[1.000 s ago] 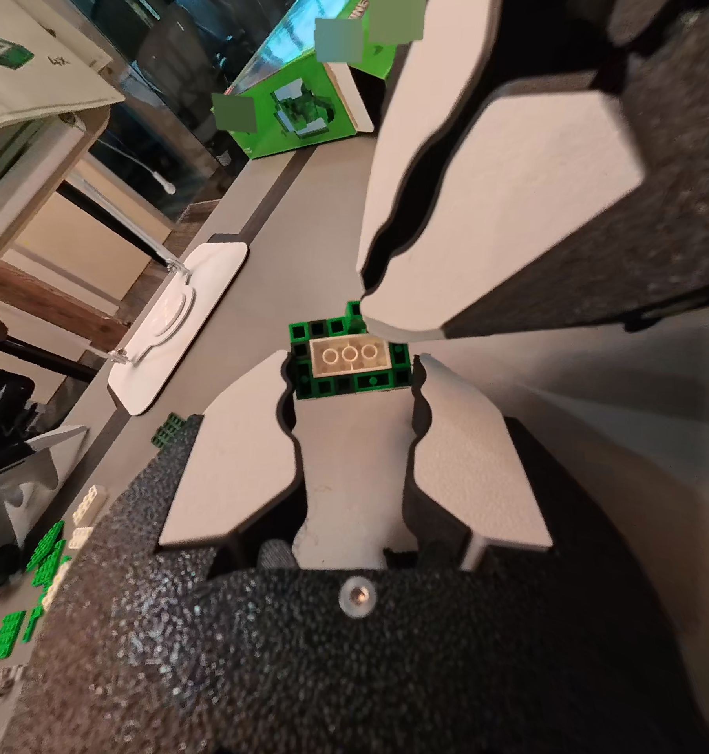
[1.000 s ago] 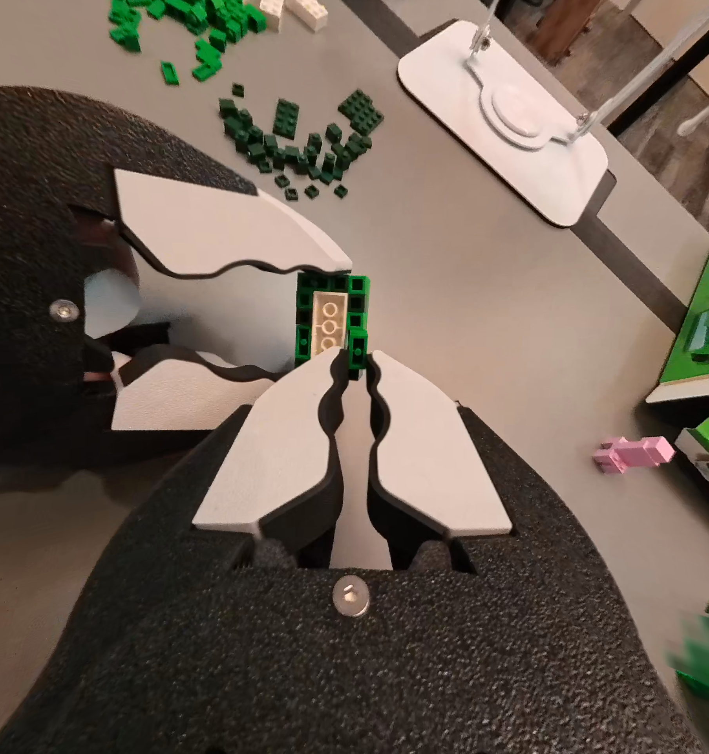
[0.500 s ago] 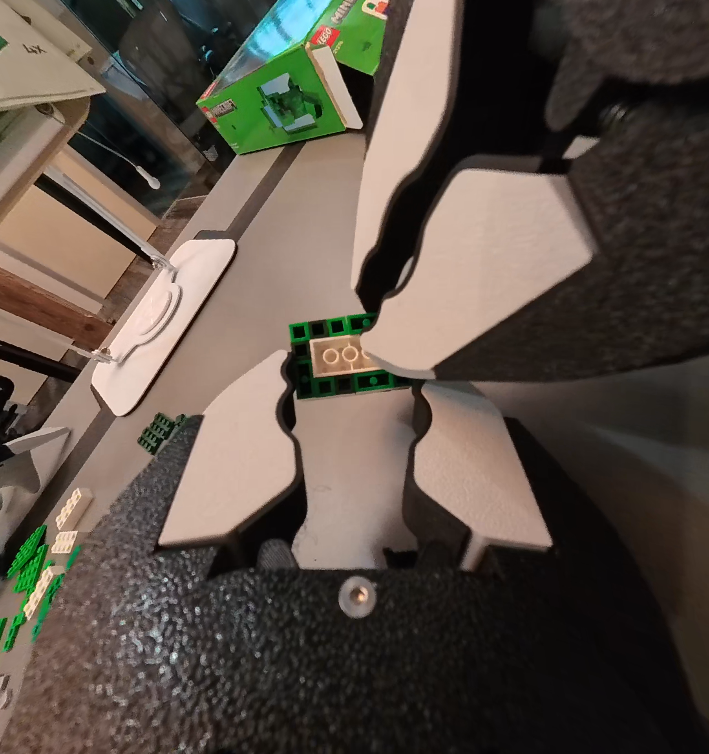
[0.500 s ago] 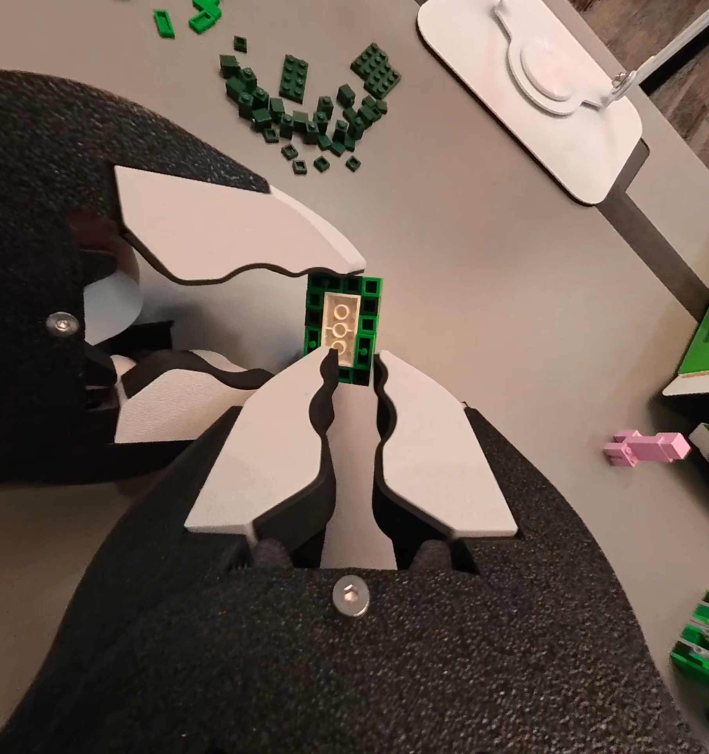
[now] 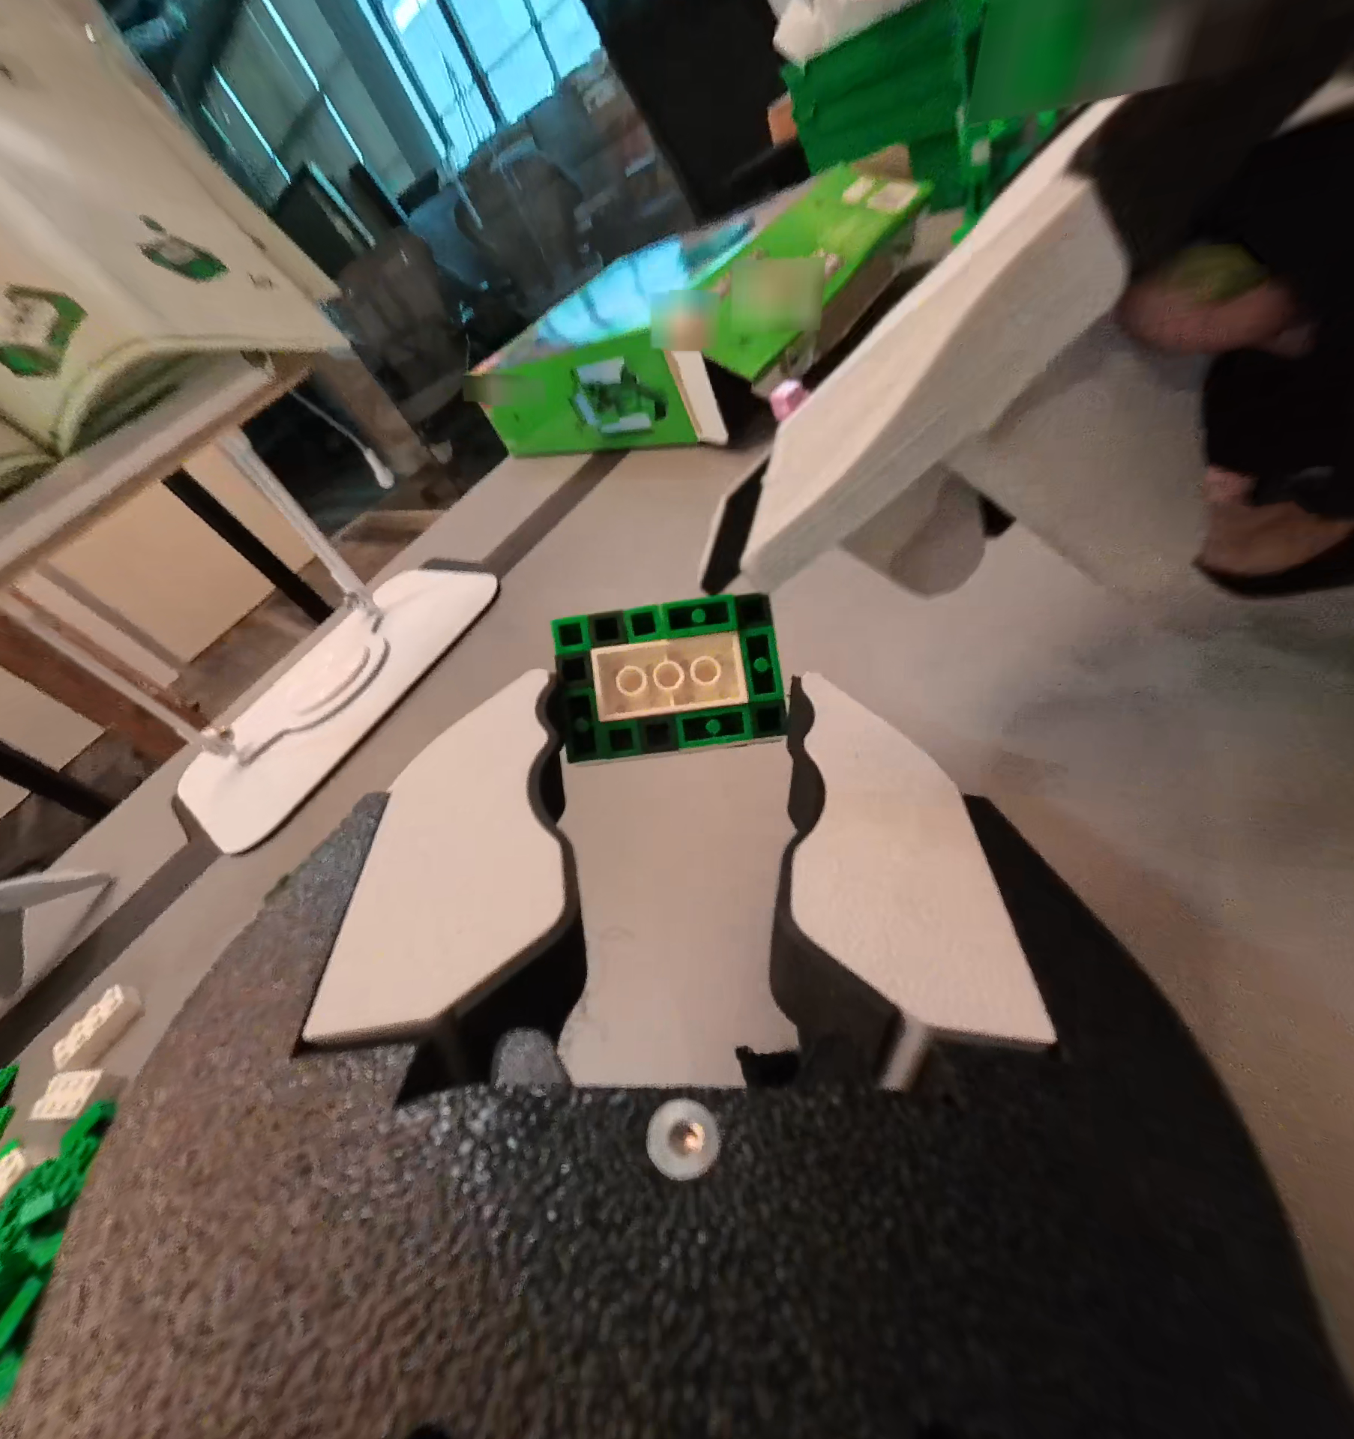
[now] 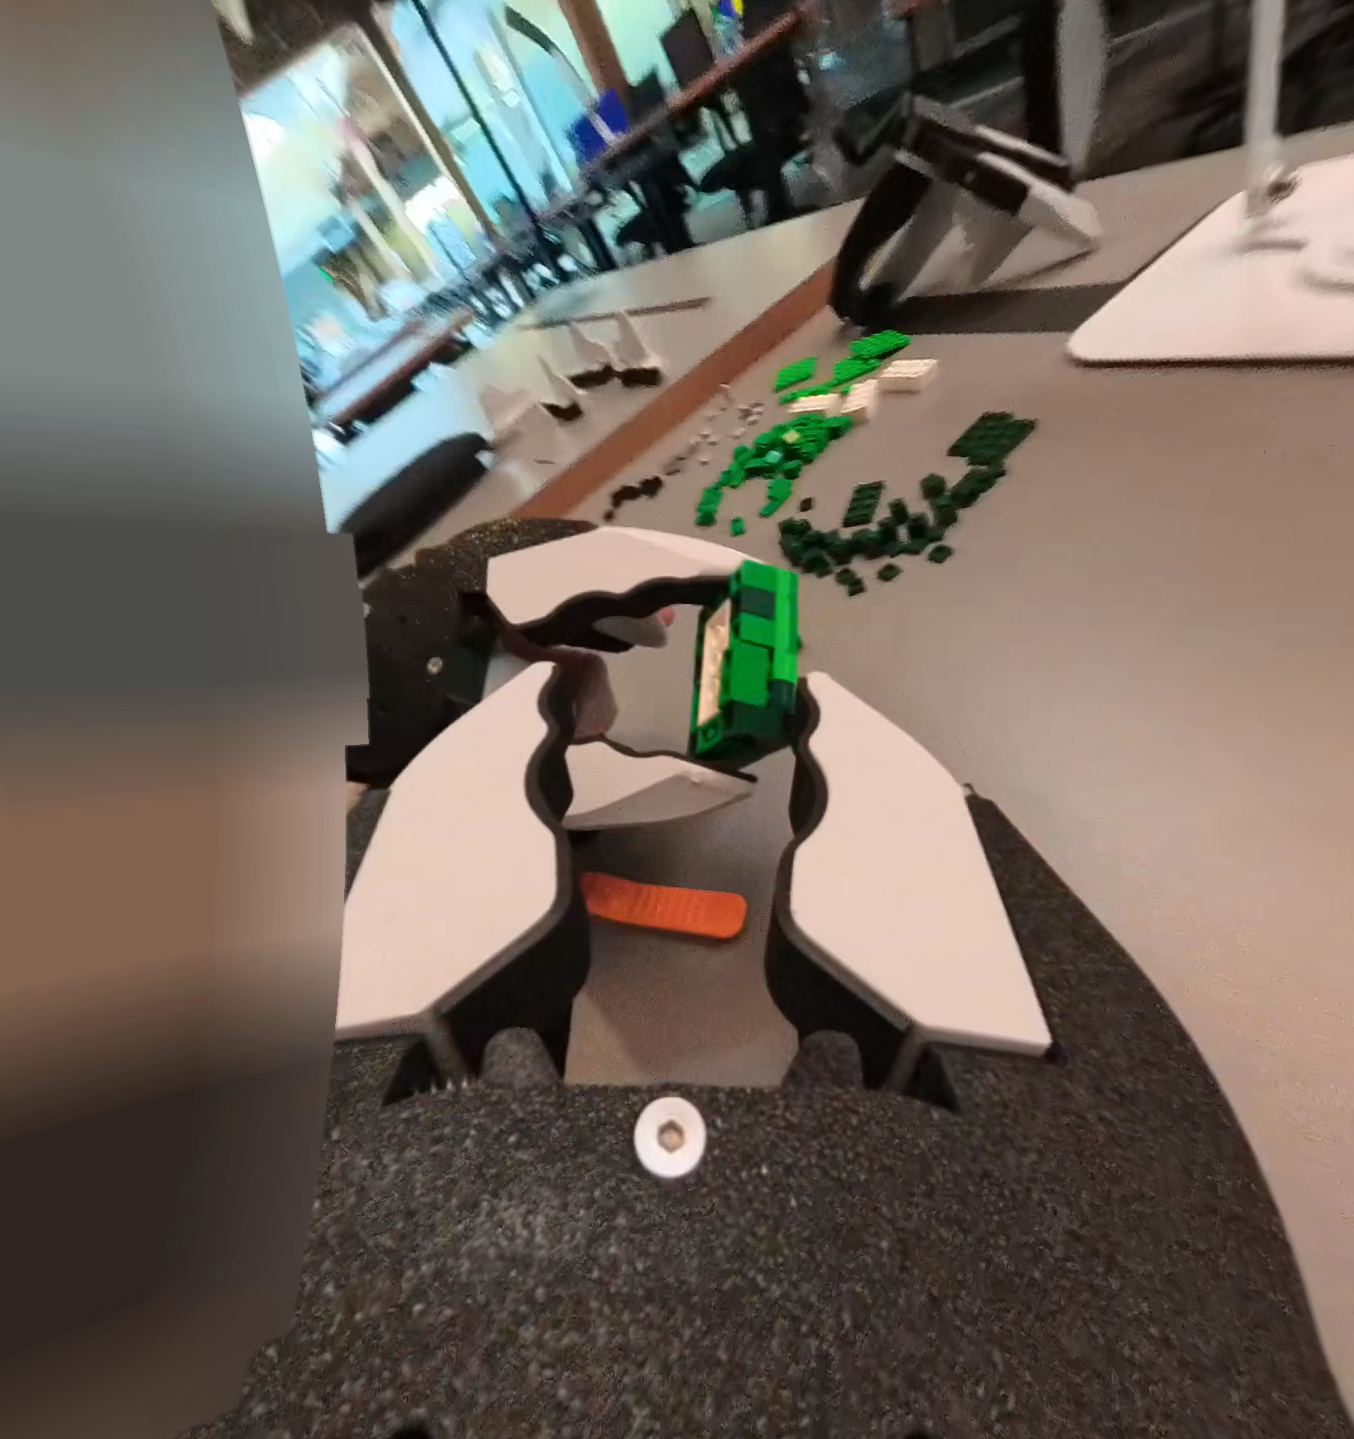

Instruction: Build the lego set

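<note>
The green lego block (image 5: 573,724) with a white brick (image 5: 666,681) set in its middle sits between the tips of my left gripper (image 5: 674,689). The gripper is shut on the block and holds it off the grey table (image 5: 1009,701). In the right wrist view the same block (image 6: 759,662) stands on edge in the left gripper (image 6: 736,670). My right gripper (image 6: 674,693) is open and empty, a short way back from the block. It also shows in the left wrist view (image 5: 736,545), up and to the right of the block.
Loose dark and bright green pieces (image 6: 853,498) and white bricks (image 6: 876,385) lie spread beyond the block. An orange brick separator (image 6: 662,911) lies under the right gripper. A white stand base (image 5: 331,701), a green box (image 5: 604,397) and an open booklet (image 5: 74,257) stand at the left and back.
My right gripper has let go of the block's end, opened wide and pulled back. My left gripper has kept hold of the block and tilted up, so more of the room shows.
</note>
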{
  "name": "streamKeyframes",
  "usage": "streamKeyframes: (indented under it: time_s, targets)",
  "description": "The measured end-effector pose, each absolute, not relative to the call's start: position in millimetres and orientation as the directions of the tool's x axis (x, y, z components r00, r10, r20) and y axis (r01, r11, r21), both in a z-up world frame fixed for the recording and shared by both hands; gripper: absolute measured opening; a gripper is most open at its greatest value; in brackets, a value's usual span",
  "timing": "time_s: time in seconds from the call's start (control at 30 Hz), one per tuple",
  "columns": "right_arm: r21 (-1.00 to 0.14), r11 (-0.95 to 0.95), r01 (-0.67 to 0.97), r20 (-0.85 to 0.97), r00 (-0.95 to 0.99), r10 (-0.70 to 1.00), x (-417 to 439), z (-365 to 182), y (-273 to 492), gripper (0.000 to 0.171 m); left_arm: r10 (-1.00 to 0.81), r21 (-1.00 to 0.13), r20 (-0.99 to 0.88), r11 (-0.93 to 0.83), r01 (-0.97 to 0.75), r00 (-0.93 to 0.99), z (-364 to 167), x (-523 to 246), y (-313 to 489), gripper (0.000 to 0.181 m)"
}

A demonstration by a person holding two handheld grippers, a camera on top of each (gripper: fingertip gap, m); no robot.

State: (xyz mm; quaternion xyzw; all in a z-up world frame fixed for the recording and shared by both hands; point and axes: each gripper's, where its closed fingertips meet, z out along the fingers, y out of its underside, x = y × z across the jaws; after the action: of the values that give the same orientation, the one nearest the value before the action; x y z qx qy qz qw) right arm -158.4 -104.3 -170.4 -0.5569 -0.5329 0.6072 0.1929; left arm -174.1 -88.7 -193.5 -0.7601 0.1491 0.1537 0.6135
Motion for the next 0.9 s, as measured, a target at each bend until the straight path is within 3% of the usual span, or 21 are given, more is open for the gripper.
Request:
streamKeyframes:
  time_s: [0.37, 0.57, 0.9]
  targets:
    - [-0.861, -0.337, 0.381, -0.464, -0.316, 0.828, -154.4, -178.6, -102.2, 0.039, -0.075, -0.859, -0.498, -0.098, -0.503, 0.864, -181.7, -155.8, -92.4, 0.055]
    - [-0.859, -0.348, 0.376, -0.473, -0.321, 0.821, -153.9, -175.8, -103.1, 0.020, -0.089, -0.851, -0.511, -0.088, -0.518, 0.855, -181.9, -151.7, -93.0, 0.055]
    - [-0.849, -0.340, 0.404, -0.485, -0.343, 0.804, -150.4, -176.2, -105.0, 0.019, -0.101, -0.842, -0.529, -0.062, -0.536, 0.842, -179.6, -147.9, -95.7, 0.055]
